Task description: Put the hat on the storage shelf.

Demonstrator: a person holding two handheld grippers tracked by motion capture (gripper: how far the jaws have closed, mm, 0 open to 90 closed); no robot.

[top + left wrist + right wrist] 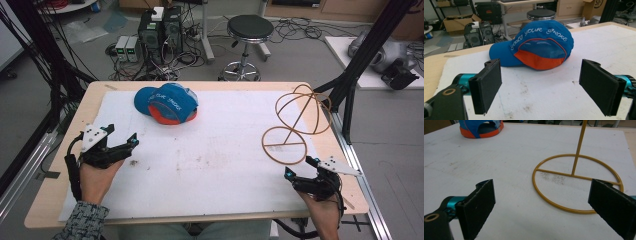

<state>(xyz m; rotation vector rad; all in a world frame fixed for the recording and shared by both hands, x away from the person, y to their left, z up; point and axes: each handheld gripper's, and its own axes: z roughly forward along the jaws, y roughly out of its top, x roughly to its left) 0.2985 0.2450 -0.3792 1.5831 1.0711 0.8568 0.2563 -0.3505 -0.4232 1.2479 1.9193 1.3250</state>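
The wooden table [320, 90] carries a white mat [210, 150], faintly smudged. Beyond its far edge stands a black round stool [249, 27] on a chrome base, with two dark computer towers [160, 31] to its left amid tangled cables — and further left, what seem to be small grey boxes [127, 47].

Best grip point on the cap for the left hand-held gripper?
Probably the brim: a thin, stiff edge jutting from the cap toward the table's left. Bring the left hand-held gripper, jaws open, in from that side; the rounded crown looks too wide.
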